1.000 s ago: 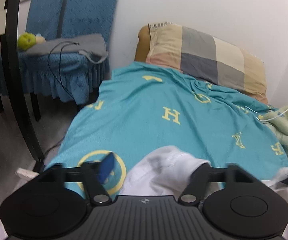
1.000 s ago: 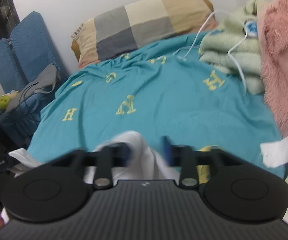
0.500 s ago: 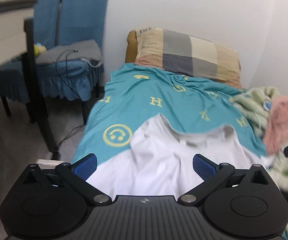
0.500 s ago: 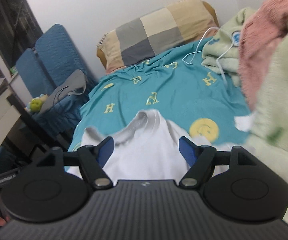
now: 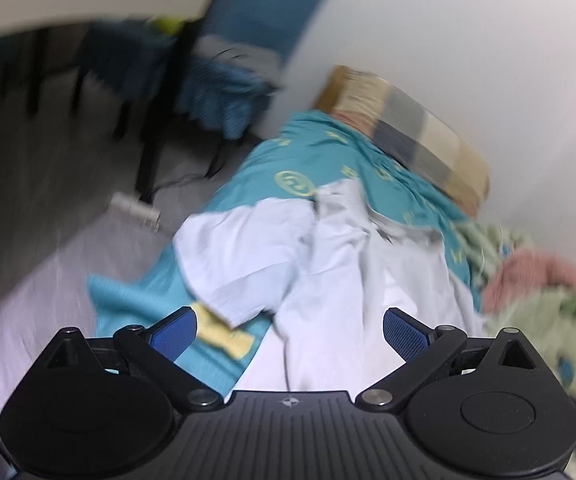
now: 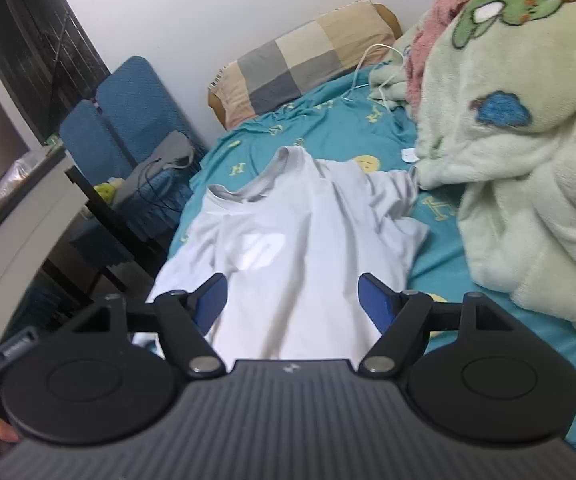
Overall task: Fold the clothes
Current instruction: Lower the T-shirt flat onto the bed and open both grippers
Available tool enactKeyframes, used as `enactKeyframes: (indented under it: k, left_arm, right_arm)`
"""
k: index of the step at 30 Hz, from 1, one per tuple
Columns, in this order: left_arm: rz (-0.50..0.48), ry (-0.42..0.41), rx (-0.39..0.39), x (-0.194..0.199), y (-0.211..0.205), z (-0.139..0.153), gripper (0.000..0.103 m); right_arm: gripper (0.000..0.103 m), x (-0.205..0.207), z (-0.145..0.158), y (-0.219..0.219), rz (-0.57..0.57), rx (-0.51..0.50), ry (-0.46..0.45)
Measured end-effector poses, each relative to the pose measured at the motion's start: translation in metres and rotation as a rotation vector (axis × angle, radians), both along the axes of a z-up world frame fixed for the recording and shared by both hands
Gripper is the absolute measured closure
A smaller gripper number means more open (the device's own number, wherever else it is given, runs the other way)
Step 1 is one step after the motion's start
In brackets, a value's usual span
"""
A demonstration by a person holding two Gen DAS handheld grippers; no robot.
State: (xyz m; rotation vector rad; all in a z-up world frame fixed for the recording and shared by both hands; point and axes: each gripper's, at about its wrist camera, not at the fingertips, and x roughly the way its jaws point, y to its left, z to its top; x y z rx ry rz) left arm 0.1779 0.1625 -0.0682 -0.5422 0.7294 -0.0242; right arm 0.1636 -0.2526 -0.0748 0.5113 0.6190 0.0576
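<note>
White T-shirt (image 6: pixel 288 248) on teal bedsheet (image 6: pixel 435 276) (pillow (image 6: pixel 299 64) behind).

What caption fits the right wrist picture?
Open right gripper over a white T-shirt spread on the teal bedsheet.

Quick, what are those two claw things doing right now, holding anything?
Left gripper: open, holding nothing, above the white T-shirt.
Right gripper: open, holding nothing, over the T-shirt.

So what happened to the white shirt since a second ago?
Both grippers, left and right, let go of the white cotton T-shirt; their jaws now stand open. The shirt dropped from bunched up to lying spread on the teal bedsheet. The checked pillow stayed put.
</note>
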Motion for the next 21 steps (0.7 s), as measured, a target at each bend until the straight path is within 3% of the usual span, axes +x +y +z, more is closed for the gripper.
enactKeyframes:
  k: [5,9,12,19,21]
  left_arm:
    - [0.104,0.062,-0.18,0.007,0.035,-0.027,0.006]
    - [0.194,0.086,-0.253,0.033,0.052,-0.051,0.01]
    - [0.225,0.102,-0.252,0.06,0.062,-0.069,0.019]
    - [0.18,0.096,-0.165,0.106,0.071,-0.099,0.032]
    - [0.167,0.105,-0.16,0.117,0.069,-0.109,0.042]
  right_arm:
    - [0.029,0.015,-0.014,-0.01,-0.003,0.129,0.038]
    - [0.029,0.022,-0.026,-0.006,0.011,0.145,0.082]
    - [0.029,0.028,-0.032,-0.005,0.017,0.161,0.094]
    - [0.029,0.051,-0.044,0.0,0.027,0.176,0.123]
    - [0.029,0.059,-0.048,0.003,0.032,0.167,0.132]
